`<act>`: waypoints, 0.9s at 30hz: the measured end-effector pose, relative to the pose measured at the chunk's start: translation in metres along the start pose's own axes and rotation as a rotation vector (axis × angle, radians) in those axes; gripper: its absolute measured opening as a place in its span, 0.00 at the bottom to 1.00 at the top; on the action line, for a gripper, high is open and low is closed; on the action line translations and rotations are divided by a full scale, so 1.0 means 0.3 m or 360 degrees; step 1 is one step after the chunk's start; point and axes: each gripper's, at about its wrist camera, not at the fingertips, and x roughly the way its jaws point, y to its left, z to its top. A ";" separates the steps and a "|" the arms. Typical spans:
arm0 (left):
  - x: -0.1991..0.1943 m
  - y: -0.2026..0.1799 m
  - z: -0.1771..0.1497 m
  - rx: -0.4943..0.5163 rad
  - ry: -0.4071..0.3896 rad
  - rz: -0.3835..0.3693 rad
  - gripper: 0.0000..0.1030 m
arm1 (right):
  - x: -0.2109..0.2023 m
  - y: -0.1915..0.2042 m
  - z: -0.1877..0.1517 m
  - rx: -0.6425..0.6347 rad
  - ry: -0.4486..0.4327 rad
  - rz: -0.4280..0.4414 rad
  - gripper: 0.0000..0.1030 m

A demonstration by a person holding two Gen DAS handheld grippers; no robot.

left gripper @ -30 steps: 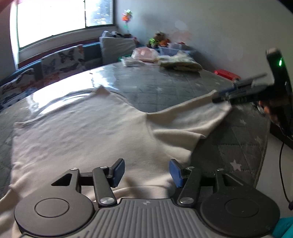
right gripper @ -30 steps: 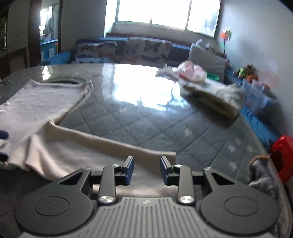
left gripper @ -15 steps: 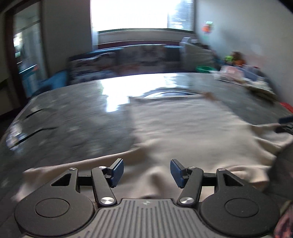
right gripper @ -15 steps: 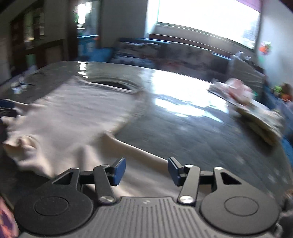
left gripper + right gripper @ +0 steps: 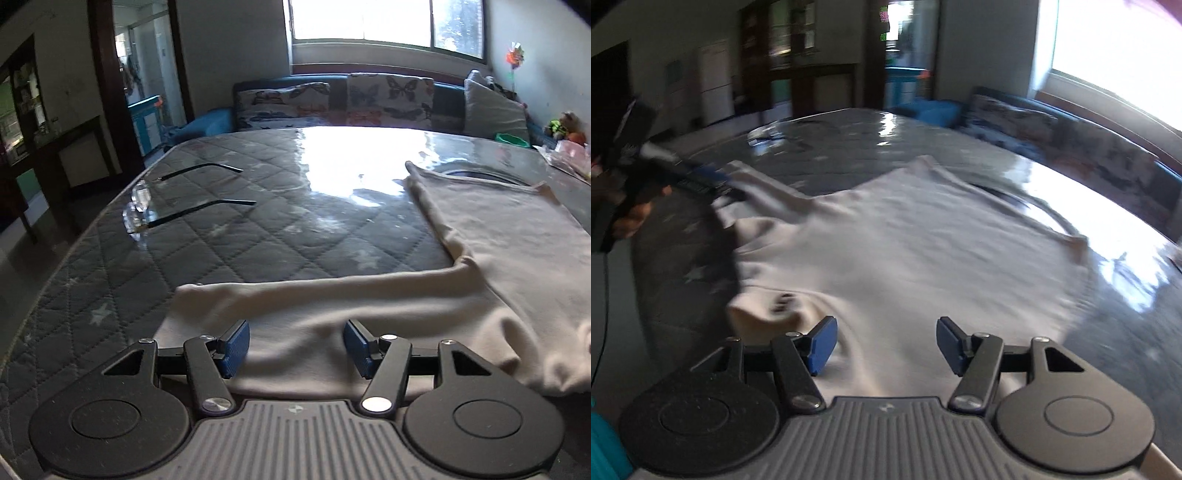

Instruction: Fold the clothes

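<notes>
A cream long-sleeved top (image 5: 509,251) lies spread on the grey quilted table (image 5: 258,229). Its left sleeve (image 5: 295,295) stretches out flat toward the left. My left gripper (image 5: 295,345) is open, low over that sleeve, with nothing between its blue pads. In the right wrist view the same top (image 5: 923,251) fills the middle. My right gripper (image 5: 884,345) is open over the lower part of the garment, beside a bunched fold (image 5: 764,310). The left gripper also shows at far left in the right wrist view (image 5: 709,179), at the sleeve end.
A pair of glasses (image 5: 155,206) lies on the table's left part near its edge. A sofa with butterfly cushions (image 5: 369,99) runs behind the table under the window. Toys and bags (image 5: 565,144) sit at the far right.
Both grippers have swung leftward along the garment. The left one now sits over the left sleeve. The right one has opened wider and moved from the right sleeve to the body.
</notes>
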 end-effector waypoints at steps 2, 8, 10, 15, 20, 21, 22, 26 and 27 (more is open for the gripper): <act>0.002 -0.002 0.001 0.0006 -0.0019 0.0087 0.66 | 0.026 0.032 0.002 -0.0043 0.0021 0.0023 0.59; 0.025 0.044 -0.002 -0.0047 -0.0023 0.0124 0.72 | 0.018 0.024 0.001 0.0006 0.0025 0.0025 0.60; 0.031 0.045 0.003 -0.0036 -0.0027 0.0129 0.72 | 0.012 0.016 0.007 0.0042 -0.0001 0.0029 0.60; 0.050 0.052 0.022 -0.0007 -0.0025 0.0186 0.72 | 0.040 0.035 0.015 0.0033 0.0028 0.0083 0.60; 0.065 0.056 0.040 -0.0011 -0.0013 0.0234 0.72 | 0.037 0.057 -0.006 0.0002 0.0082 0.0136 0.60; 0.066 0.053 0.041 -0.0007 -0.0014 0.0238 0.72 | 0.034 0.062 -0.008 -0.0021 0.0090 0.0125 0.60; 0.066 0.050 0.042 0.0003 -0.0016 0.0243 0.72 | 0.029 0.066 -0.006 -0.0028 0.0081 0.0121 0.60; 0.067 0.045 0.042 0.0032 -0.0016 0.0251 0.72 | 0.007 0.083 0.025 -0.0026 0.0010 0.0147 0.61; 0.068 0.046 0.043 0.0034 -0.0014 0.0249 0.72 | 0.005 0.089 0.032 -0.0033 -0.0005 0.0144 0.61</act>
